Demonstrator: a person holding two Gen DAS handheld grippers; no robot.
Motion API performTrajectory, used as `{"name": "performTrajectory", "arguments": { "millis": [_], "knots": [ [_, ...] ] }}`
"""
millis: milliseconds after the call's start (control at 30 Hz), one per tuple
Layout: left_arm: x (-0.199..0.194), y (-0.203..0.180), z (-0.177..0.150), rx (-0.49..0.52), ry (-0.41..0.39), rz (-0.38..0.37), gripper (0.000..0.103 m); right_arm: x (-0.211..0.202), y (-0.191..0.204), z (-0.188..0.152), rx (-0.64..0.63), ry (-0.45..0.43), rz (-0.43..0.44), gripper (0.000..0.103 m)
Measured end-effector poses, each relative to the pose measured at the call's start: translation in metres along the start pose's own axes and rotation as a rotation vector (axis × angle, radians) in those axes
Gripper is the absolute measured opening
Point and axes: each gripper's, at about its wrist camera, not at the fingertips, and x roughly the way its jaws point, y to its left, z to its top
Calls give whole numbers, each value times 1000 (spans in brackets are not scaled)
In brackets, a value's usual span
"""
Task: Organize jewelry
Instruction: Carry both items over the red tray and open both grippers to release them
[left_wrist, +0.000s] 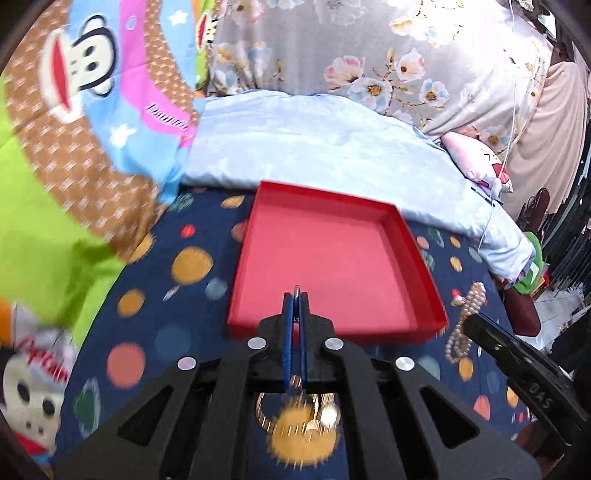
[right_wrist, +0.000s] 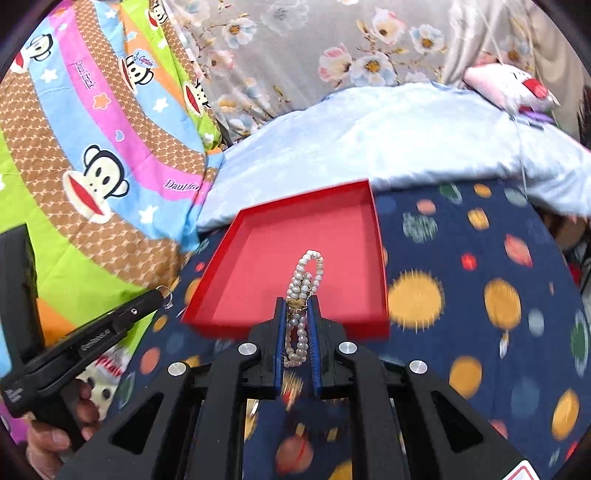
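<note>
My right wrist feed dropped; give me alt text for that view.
The right hand-held gripper is shut on a pearl bracelet at the near edge of an empty red tray. At left, the left hand-held gripper holds a small ring.

Black tool (right_wrist: 297, 325) frames w/ blue pads (right_wrist: 280, 343), silver screws (right_wrist: 247, 348).

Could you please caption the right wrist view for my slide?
Right gripper holds a pearl bracelet above the empty red tray.

My matt black plastic grippers (right_wrist: 297, 306) pinch glossy pearl beads (right_wrist: 308, 273) and a shiny metal ring (left_wrist: 296, 291) above a smooth matt red tray (left_wrist: 424, 280) on printed cloth (right_wrist: 461, 295).
</note>
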Motion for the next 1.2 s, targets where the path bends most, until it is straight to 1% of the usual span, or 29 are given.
{"name": "performTrajectory", "arguments": {
  "millis": [167, 267, 333, 400, 567, 667, 833, 867, 900, 933, 967, 1033, 1067, 1133, 1200],
  "knots": [
    [40, -6, 42, 23, -15, 6, 2, 48, -6, 46, -31, 10, 3, 11],
    [66, -7, 66, 30, -18, 10, 2, 77, -6, 68, -55, 24, -10, 11],
    [85, -9, 82, 45, -21, 29, 2, 92, -4, 78, -67, 30, -19, 11],
    [100, -10, 92, 52, -19, 30, 2, 110, -4, 87, -83, 41, -38, 11],
    [138, -7, 107, 58, 13, 42, 2, 143, -11, 96, -99, 87, -83, 11],
    [156, -6, 108, 63, 33, 50, 2, 155, -17, 98, -94, 108, -102, 11],
    [172, -5, 109, 65, 55, 52, 3, 167, -22, 99, -90, 126, -117, 12],
    [174, -5, 108, 61, 53, 55, 8, 167, -22, 100, -93, 125, -119, 12],
    [175, -5, 108, 60, 53, 60, 16, 166, -21, 100, -96, 116, -126, 13],
    [176, -6, 108, 59, 55, 67, 39, 165, -20, 100, -99, 107, -131, 14],
    [176, -7, 108, 54, 49, 76, 54, 164, -21, 100, -100, 102, -132, 16],
    [170, -9, 107, 57, 18, 101, 63, 160, -21, 100, -94, 85, -138, 25],
    [167, -9, 107, 61, 9, 104, 64, 156, -22, 99, -88, 73, -135, 28],
    [160, -9, 109, 56, -5, 110, 70, 145, -22, 100, -77, 48, -136, 30],
    [147, -7, 109, 44, -24, 107, 70, 129, -21, 99, -65, 19, -126, 31]
  ]
}}
